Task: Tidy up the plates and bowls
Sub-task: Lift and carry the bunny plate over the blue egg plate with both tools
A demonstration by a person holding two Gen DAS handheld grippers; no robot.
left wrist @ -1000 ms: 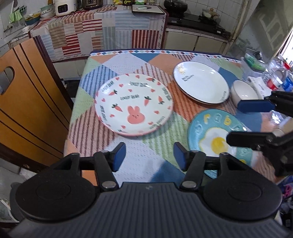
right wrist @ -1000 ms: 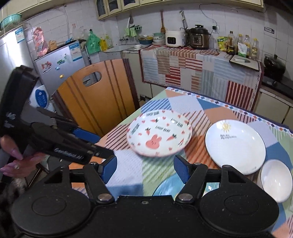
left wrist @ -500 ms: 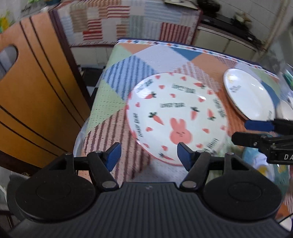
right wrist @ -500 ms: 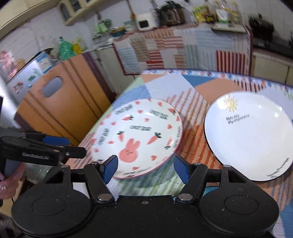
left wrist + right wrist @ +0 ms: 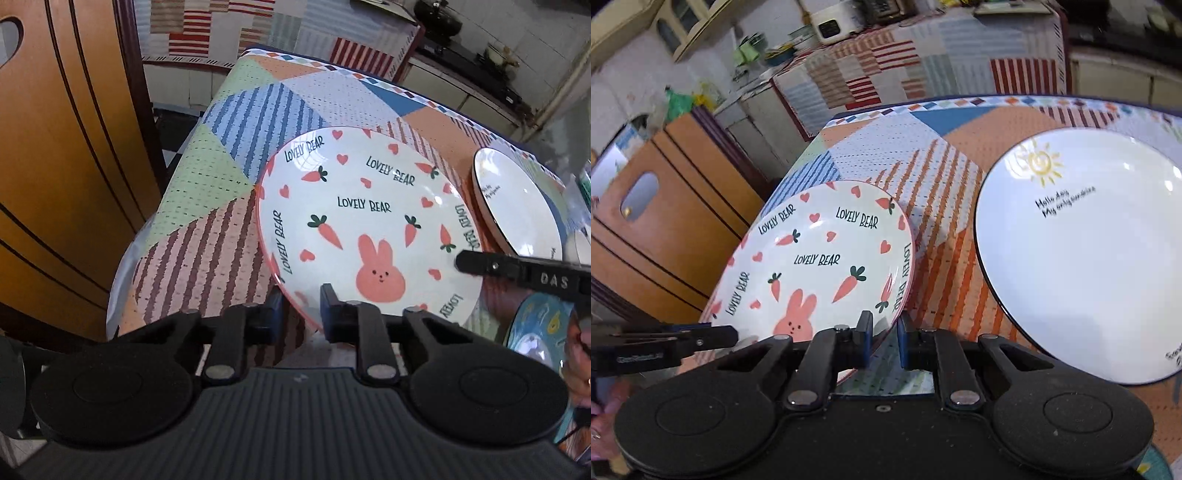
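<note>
A white bunny plate (image 5: 362, 229) (image 5: 820, 258) with carrots, hearts and a pink rim lies near the left edge of the patchwork table (image 5: 221, 162). My left gripper (image 5: 301, 314) is closing its blue pads on the plate's near rim, one pad under and one over it. In the right wrist view my right gripper (image 5: 884, 339) is closing on the plate's right-hand rim, which runs between its pads. Each gripper shows in the other's view: the right one (image 5: 517, 271) at the plate's right edge, the left one (image 5: 665, 345) at its near left.
A white plate with a sun drawing (image 5: 1089, 258) (image 5: 517, 206) lies to the right. A blue egg plate (image 5: 539, 325) and a white bowl (image 5: 580, 243) sit at the far right. A wooden panel (image 5: 55, 184) stands off the table's left edge, where the cloth drops away.
Both grippers came down and forward onto the bunny plate. Their jaws, wide apart before, have closed around its rim.
</note>
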